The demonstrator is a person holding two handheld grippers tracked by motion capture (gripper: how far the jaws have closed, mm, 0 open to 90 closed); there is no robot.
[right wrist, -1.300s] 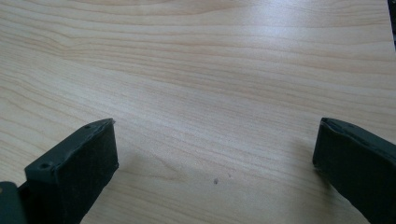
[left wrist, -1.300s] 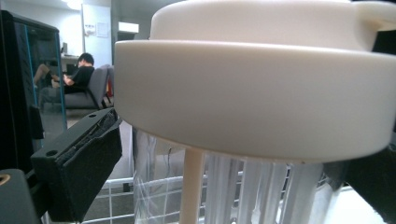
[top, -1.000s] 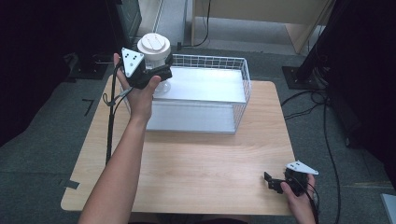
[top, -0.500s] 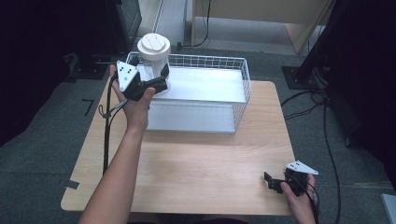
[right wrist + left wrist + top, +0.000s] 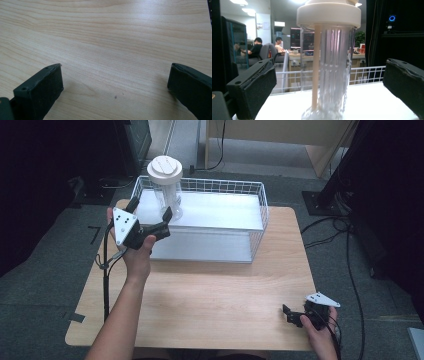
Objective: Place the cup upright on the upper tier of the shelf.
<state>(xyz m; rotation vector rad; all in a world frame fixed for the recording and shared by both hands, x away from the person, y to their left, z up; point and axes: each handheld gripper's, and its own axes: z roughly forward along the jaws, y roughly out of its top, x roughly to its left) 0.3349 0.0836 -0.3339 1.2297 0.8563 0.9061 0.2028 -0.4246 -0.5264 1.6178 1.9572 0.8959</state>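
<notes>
White wire mesh forms the rectangular basket (image 5: 260, 215) that sits at the far side of the light wooden desk (image 5: 210, 295), and inside it, in the far left corner, a tall clear ribbed plastic jar with a round cream lid (image 5: 165, 185) stands upright on the white floor of the basket. The left gripper (image 5: 150, 217), held in the person's left hand (image 5: 134, 251), is raised just in front of the basket's left end, and its jaws are spread wide apart with nothing between them; in the left gripper view the jar (image 5: 329, 62) is seen in the gap between the two black pads, a little beyond them and not touched. The right gripper (image 5: 290, 316) lies low at the near right corner of the desk, in the right hand (image 5: 320, 332), well apart from the basket; its jaws are also wide apart and empty above the bare wood (image 5: 112, 50)
</notes>
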